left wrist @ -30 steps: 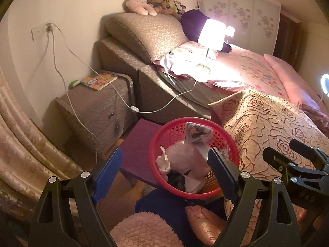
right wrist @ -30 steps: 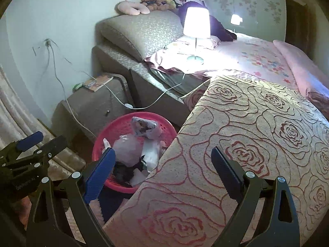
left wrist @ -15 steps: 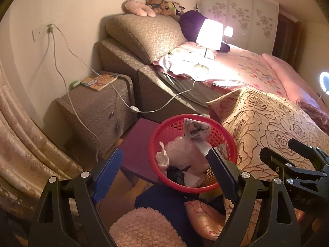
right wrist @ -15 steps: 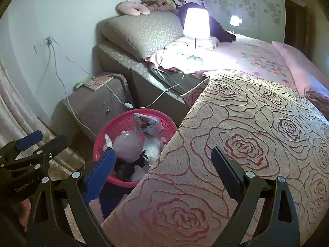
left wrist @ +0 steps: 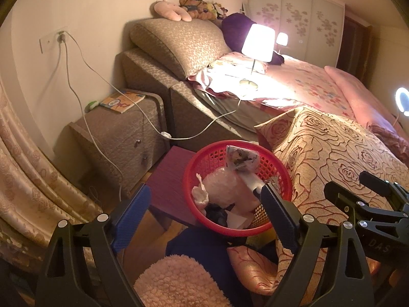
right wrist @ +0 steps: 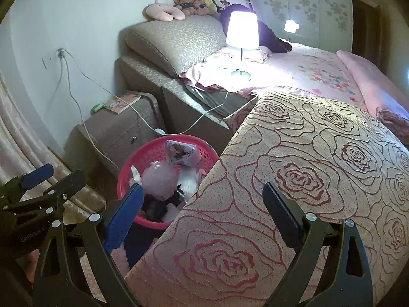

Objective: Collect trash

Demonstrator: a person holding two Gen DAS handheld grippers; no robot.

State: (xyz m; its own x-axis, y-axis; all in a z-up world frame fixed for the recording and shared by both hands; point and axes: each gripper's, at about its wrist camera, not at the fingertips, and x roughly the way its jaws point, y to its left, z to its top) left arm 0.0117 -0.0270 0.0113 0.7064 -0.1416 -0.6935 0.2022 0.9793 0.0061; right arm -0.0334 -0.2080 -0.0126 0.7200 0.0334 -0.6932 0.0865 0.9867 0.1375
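Both wide-open claws barely shifted over red basket (left wrist: 237, 186) holding crumpled wrappers (left wrist: 241, 158).

A bedroom lay in warm, dim light from a lit table lamp (left wrist: 257, 43) standing on the bed (left wrist: 301, 87). A padded headboard cushion (left wrist: 176, 43) leaned against a pale wall (left wrist: 84, 7), with plush toys (left wrist: 189, 10) on top. A rose-patterned bedspread (right wrist: 319, 168) covered the near end. Beside the bed stood an upholstered nightstand (left wrist: 120, 138) holding a book (left wrist: 122, 101). A cord (left wrist: 76, 94) ran from a wall socket (left wrist: 55, 39). Patterned curtains (left wrist: 23, 179) hung at the left.
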